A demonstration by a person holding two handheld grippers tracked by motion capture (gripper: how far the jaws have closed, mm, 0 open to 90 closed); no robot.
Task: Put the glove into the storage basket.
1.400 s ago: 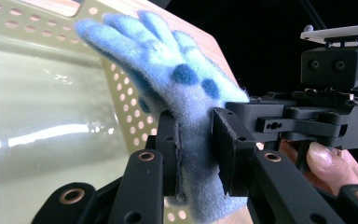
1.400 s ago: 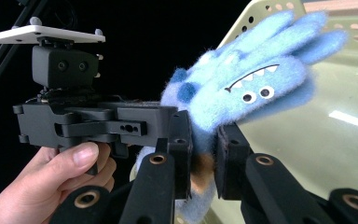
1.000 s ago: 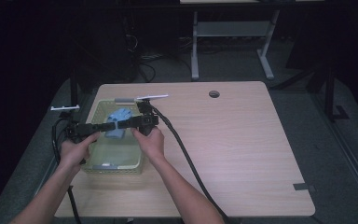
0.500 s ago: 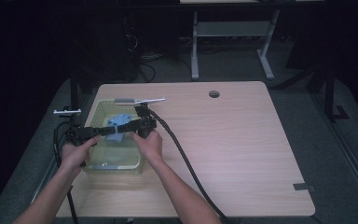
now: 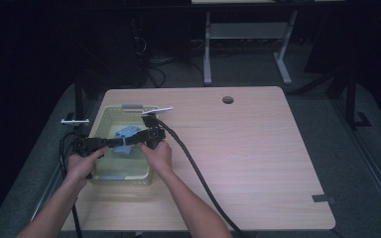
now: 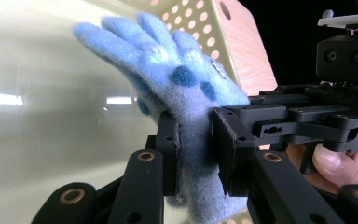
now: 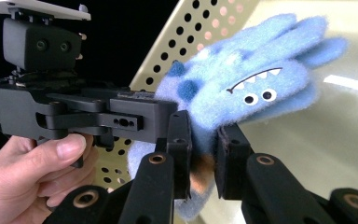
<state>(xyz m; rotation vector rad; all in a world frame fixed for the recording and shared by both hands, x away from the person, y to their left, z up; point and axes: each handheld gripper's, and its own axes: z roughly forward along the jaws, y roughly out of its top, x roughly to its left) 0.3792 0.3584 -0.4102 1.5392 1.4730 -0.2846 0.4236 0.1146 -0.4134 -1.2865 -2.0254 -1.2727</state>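
Note:
A fuzzy blue glove (image 5: 127, 132) with a monster face hangs over the inside of a pale yellow perforated basket (image 5: 107, 117). Both grippers hold it from opposite sides. My left gripper (image 5: 121, 144) comes in from the left and my right gripper (image 5: 130, 141) from the right, tips nearly meeting. In the left gripper view the left gripper (image 6: 196, 154) is shut on the glove (image 6: 168, 79) at its cuff. In the right gripper view the right gripper (image 7: 203, 140) pinches the glove (image 7: 247, 88) below the face, with the other hand (image 7: 37, 177) close at left.
The basket sits at the left of a wooden table (image 5: 258, 148). A grey clip (image 5: 132, 106) sits on its far rim. A thick black cable (image 5: 198, 173) runs from the right gripper toward the table's front edge. A round cable hole (image 5: 227, 99) lies near the back.
Both hands have sunk a little toward the basket, carrying the glove down with them. The grips have stayed the same.

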